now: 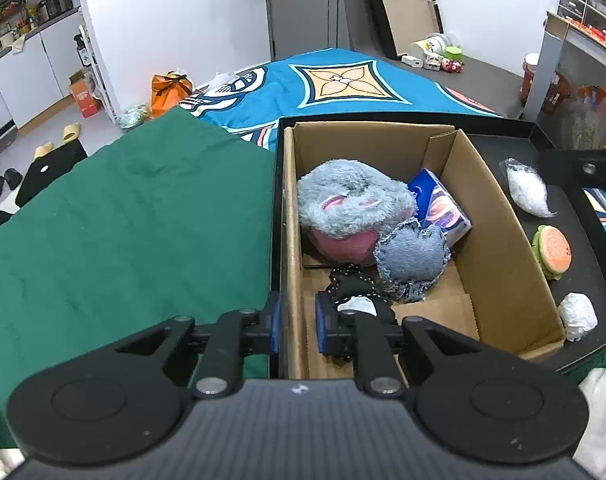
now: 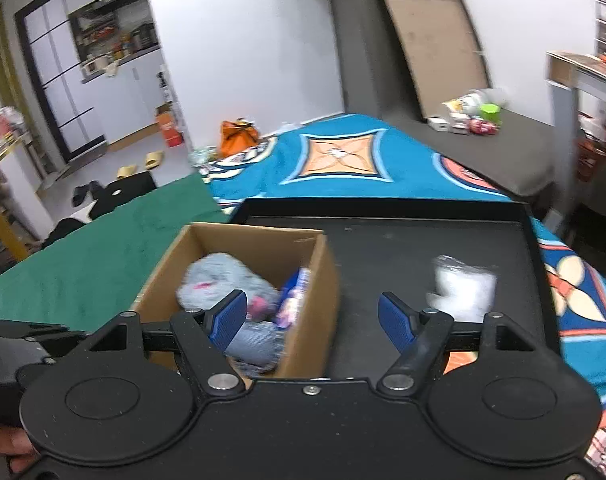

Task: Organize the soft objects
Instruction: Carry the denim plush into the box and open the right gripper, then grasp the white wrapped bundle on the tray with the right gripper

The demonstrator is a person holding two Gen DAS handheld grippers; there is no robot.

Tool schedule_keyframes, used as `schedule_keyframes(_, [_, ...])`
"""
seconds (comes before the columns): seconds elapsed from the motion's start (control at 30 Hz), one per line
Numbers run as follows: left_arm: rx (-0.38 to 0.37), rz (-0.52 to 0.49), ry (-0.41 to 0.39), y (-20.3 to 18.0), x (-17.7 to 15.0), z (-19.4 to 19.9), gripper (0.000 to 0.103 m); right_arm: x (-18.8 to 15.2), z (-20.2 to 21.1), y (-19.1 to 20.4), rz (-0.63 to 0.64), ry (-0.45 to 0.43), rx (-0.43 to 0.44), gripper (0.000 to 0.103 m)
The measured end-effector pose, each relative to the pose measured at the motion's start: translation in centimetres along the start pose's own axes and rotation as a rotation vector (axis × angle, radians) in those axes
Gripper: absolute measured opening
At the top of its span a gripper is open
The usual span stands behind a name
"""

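A cardboard box (image 1: 495, 220) stands in a black tray (image 1: 583, 280). It holds a fluffy grey and pink plush (image 1: 351, 200), a denim heart cushion (image 1: 413, 254), a blue tissue pack (image 1: 443, 208) and a black beaded item (image 1: 351, 284). My left gripper (image 1: 298, 324) is shut on the box's left wall, one pad outside and one inside. On the tray beside the box lie a clear bag of white filling (image 1: 527, 190), a burger toy (image 1: 553, 252) and a white crumpled lump (image 1: 579, 314). My right gripper (image 2: 313, 320) is open above the box's right wall (image 2: 315, 280), holding nothing, with the white bag (image 2: 463, 288) ahead to its right.
The tray rests on a bed with a green cloth (image 1: 123, 220) to the left and a blue patterned blanket (image 1: 343, 80) behind. An orange bag (image 1: 169, 92), slippers and clutter lie on the floor beyond. A shelf unit (image 1: 575, 60) stands at the right.
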State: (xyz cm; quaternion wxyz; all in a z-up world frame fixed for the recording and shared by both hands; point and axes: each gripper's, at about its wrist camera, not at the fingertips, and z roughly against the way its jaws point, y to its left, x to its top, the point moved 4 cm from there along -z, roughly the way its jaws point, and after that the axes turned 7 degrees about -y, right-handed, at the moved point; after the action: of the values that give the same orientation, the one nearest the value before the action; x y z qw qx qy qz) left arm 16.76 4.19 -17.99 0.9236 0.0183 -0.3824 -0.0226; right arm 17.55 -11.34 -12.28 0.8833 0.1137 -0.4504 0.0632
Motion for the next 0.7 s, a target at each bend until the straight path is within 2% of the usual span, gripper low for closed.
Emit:
schedule_keyframes(0.17, [0.016, -0.016, -0.004, -0.6, 0.2, 0.1, 0.037, -0.5, 0.4, -2.4, -0.025, 0.002, -0.041, 0.072])
schedule_keyframes(0.37, [0.029, -0.050, 0.006, -1.6, 0.6, 0.0, 0.050, -1.7, 0.6, -4.9, -0.077, 0.035, -0.080, 0.072])
schedule_keyframes(0.47, [0.034, -0.062, -0.001, -2.1, 0.8, 0.0, 0.056, -2.5, 0.5, -5.7, -0.084, 0.055, -0.089, 0.072])
schedule_keyframes(0.7, [0.051, -0.102, 0.021, -3.4, 0.9, -0.4, 0.062, -4.4, 0.2, -7.3, -0.121, 0.117, -0.128, 0.073])
